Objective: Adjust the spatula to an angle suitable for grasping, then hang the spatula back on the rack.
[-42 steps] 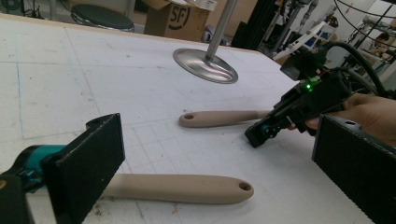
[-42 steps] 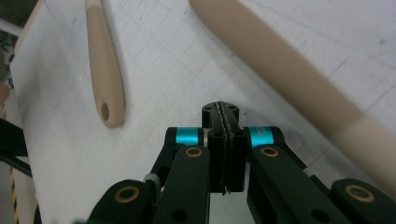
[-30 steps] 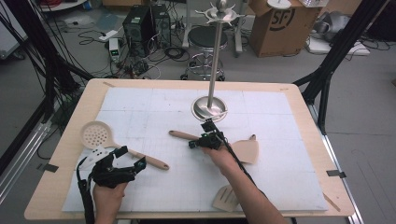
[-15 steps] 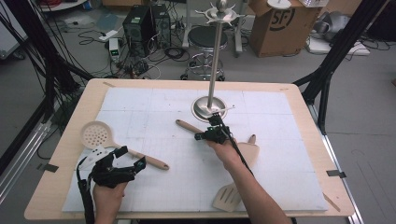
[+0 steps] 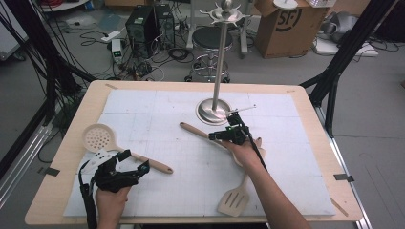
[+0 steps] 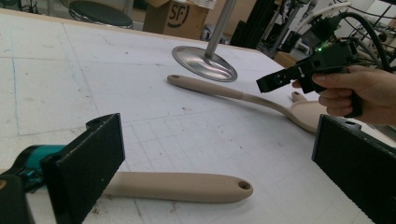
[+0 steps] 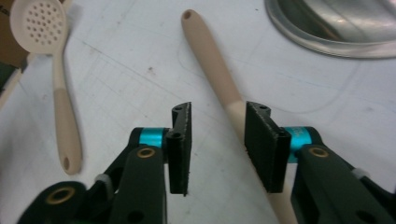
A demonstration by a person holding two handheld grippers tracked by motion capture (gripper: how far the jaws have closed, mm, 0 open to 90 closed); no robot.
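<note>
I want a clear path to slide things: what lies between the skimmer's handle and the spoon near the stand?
Nothing: in the high view, the mat between the skimmer and the spoon is bare.

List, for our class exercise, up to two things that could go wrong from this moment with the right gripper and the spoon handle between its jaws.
1. The right gripper, its jaws just opening, straddles the spoon handle off-centre; reclosing might nudge it sideways.
2. The stand base lies close beyond; swinging the spoon could knock it.
</note>
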